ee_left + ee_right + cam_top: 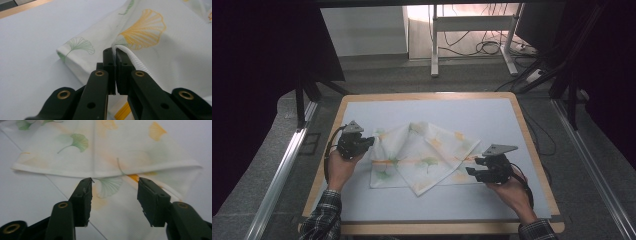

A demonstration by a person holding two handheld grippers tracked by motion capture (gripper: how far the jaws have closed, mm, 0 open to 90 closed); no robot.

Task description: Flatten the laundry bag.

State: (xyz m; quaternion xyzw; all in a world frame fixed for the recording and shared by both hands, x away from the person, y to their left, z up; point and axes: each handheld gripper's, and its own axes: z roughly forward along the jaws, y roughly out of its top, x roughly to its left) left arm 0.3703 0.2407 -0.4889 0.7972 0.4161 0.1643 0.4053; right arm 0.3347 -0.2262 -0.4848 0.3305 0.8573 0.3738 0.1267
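Note:
A white cloth printed with green and orange ginkgo leaves lies folded and rumpled on the pale mat. My left gripper is at the cloth's left edge. In the left gripper view its jaws are shut on a white hemmed edge of the cloth, which is lifted into a fold. My right gripper is at the cloth's right corner. In the right gripper view its jaws stand open just over the cloth, with nothing pressed between the pads.
The mat covers a wooden-edged table. Bare mat lies in front of and behind the cloth. Beyond the far edge stand a desk frame and cables on the floor. Metal rails run along both sides.

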